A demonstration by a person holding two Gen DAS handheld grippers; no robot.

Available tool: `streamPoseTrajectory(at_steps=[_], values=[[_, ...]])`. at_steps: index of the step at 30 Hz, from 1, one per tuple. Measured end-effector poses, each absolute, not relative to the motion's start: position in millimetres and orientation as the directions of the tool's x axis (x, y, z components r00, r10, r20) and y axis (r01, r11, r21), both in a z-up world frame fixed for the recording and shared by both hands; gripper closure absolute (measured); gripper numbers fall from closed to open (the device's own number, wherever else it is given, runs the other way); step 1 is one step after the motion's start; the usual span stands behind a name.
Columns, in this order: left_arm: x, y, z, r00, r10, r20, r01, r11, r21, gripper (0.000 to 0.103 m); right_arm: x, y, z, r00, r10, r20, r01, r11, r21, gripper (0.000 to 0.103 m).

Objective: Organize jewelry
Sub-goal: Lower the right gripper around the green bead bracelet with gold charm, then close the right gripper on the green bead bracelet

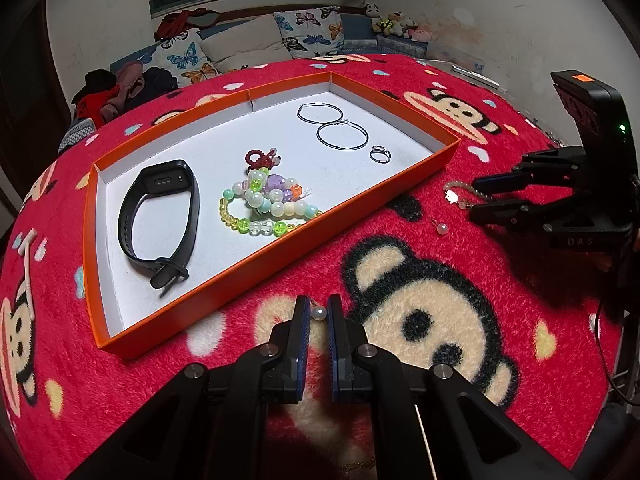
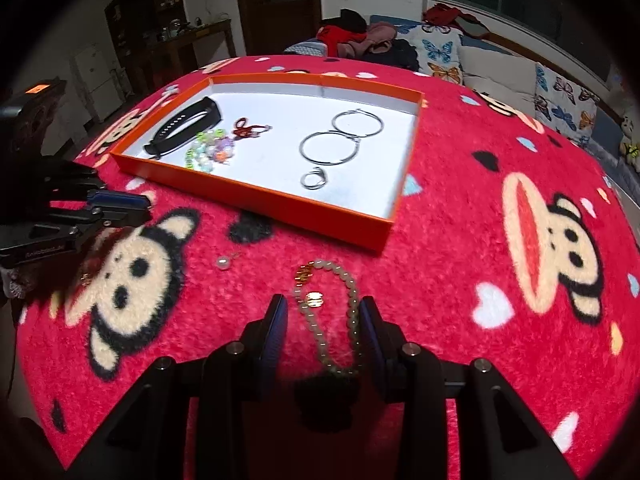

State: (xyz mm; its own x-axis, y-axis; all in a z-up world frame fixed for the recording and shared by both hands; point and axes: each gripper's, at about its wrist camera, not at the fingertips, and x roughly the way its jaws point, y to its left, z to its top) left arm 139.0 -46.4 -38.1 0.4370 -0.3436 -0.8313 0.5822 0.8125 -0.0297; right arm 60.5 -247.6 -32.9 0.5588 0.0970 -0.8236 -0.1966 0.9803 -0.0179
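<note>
**Both tools on loose pieces, tray waiting**

Your left tool (image 1: 319,316) is clenched on a pearl earring (image 1: 319,313), the white bead pinched right at the tips just off the near rim of the orange tray (image 1: 256,258). Holding it at the very tips looks sensible: so small a bead would likely vanish deeper between the pads, and from here it is a short carry over the rim.

Your right tool (image 2: 323,322) is released, its jaws standing either side of the pale bead bracelet (image 2: 352,300) that lies on the red blanket (image 2: 460,240) covering the worktop. The pads do not visibly press the beads, so nothing is gripped there. Straddling the loop across its width suggests you mean to gather both strands in one squeeze.

A second pearl earring (image 2: 223,262) rests on the blanket between the two tools, well outside the tray.

Inside the tray the pieces sit by kind: black wristband (image 1: 160,216) at one end, coloured bead strings (image 1: 264,204) in the middle, two hoop earrings (image 1: 332,126) and a ring (image 1: 380,154) towards the far end.
</note>
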Motion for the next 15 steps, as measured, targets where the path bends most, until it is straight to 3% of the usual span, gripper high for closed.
streamPoseTrajectory(at_steps=[4, 12, 15], values=[[138.9, -46.5, -37.9, 0.435, -0.346, -0.831, 0.580, 0.814, -0.035, 0.095, 55.2, -240.9, -33.2, 0.560, 0.107, -0.821, -0.219, 0.975, -0.022, 0.076], [139.6, -45.5, -38.0, 0.435, -0.349, -0.830, 0.579, 0.814, -0.039, 0.095, 56.5, -241.6, -34.1, 0.560, 0.099, -0.822, -0.217, 0.976, -0.030, 0.079], [140.0, -44.9, -37.9, 0.435, -0.349, -0.830, 0.580, 0.814, -0.038, 0.095, 56.7, -242.6, -34.6, 0.567, 0.080, -0.820, -0.200, 0.979, -0.043, 0.087]])
